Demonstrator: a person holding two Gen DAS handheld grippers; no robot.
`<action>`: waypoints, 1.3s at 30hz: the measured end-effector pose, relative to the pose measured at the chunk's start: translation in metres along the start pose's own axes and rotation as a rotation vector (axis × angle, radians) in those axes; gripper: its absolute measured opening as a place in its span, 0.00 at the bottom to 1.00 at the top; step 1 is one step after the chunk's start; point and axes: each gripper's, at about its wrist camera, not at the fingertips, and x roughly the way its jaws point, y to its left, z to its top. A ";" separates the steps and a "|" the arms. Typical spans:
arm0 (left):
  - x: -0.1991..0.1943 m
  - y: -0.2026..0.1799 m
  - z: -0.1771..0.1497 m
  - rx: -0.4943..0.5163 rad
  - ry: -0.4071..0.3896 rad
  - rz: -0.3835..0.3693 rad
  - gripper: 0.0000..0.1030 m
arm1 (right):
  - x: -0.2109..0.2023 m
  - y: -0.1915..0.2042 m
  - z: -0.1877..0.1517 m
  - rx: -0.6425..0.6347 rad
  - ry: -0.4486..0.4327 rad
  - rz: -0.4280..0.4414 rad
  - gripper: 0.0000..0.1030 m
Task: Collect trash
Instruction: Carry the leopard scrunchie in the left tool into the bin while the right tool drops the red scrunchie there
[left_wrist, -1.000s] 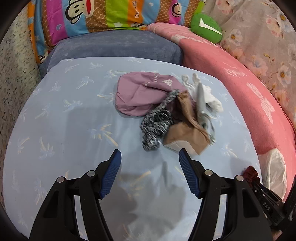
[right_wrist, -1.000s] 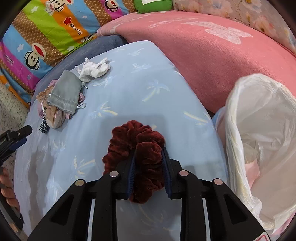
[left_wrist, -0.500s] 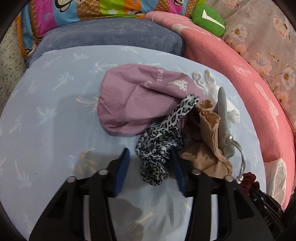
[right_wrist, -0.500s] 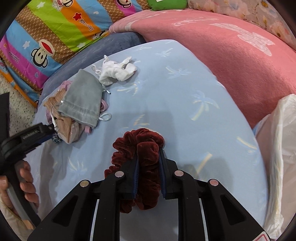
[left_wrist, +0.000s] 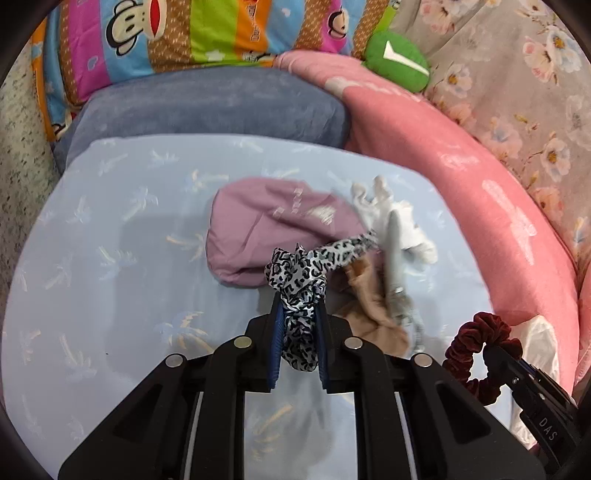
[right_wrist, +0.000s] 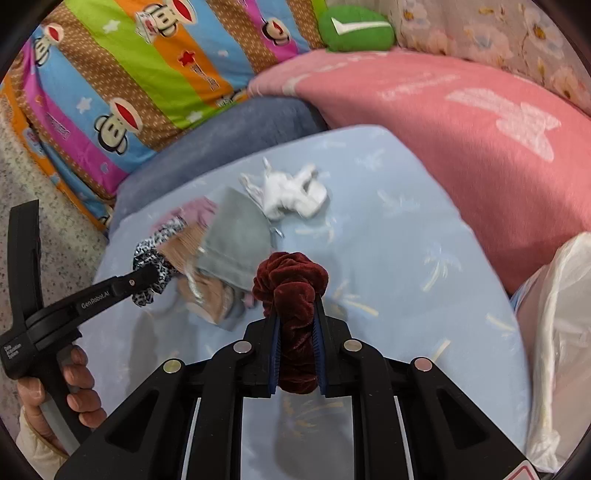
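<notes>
My left gripper (left_wrist: 298, 306) pinches a leopard-print fabric band (left_wrist: 299, 273); its jaws are still closing, pads pressed on the band, whose far end trails back into the pile. That pile holds a purple cloth (left_wrist: 266, 229), a beige stocking (left_wrist: 369, 306), a grey pouch (right_wrist: 236, 243) and a crumpled white cloth (right_wrist: 291, 192). My right gripper (right_wrist: 295, 314) squeezes a dark red velvet scrunchie (right_wrist: 290, 277), jaws tightening on it, held above the sheet. In the right wrist view the left gripper (right_wrist: 147, 275) reaches into the pile from the left.
A light blue palm-print sheet (left_wrist: 110, 258) covers the bed. A white plastic bag (right_wrist: 554, 332) stands open at its right edge. A pink blanket (right_wrist: 461, 110), a blue-grey cushion (left_wrist: 207, 103) and a striped cartoon pillow (right_wrist: 129, 74) ring the far side. A hand (right_wrist: 77, 384) grips the left handle.
The left gripper went from wide open to closed on the leopard band and lifted it. The right gripper raised the red scrunchie off the sheet and swung left, away from the bag.
</notes>
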 end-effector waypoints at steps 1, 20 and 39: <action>-0.006 -0.003 0.002 0.008 -0.013 -0.001 0.15 | -0.010 0.003 0.004 -0.008 -0.019 0.003 0.14; -0.113 -0.120 0.017 0.204 -0.241 -0.157 0.15 | -0.179 -0.021 0.042 -0.002 -0.334 -0.012 0.14; -0.127 -0.255 -0.030 0.419 -0.187 -0.344 0.15 | -0.268 -0.135 0.010 0.133 -0.437 -0.143 0.14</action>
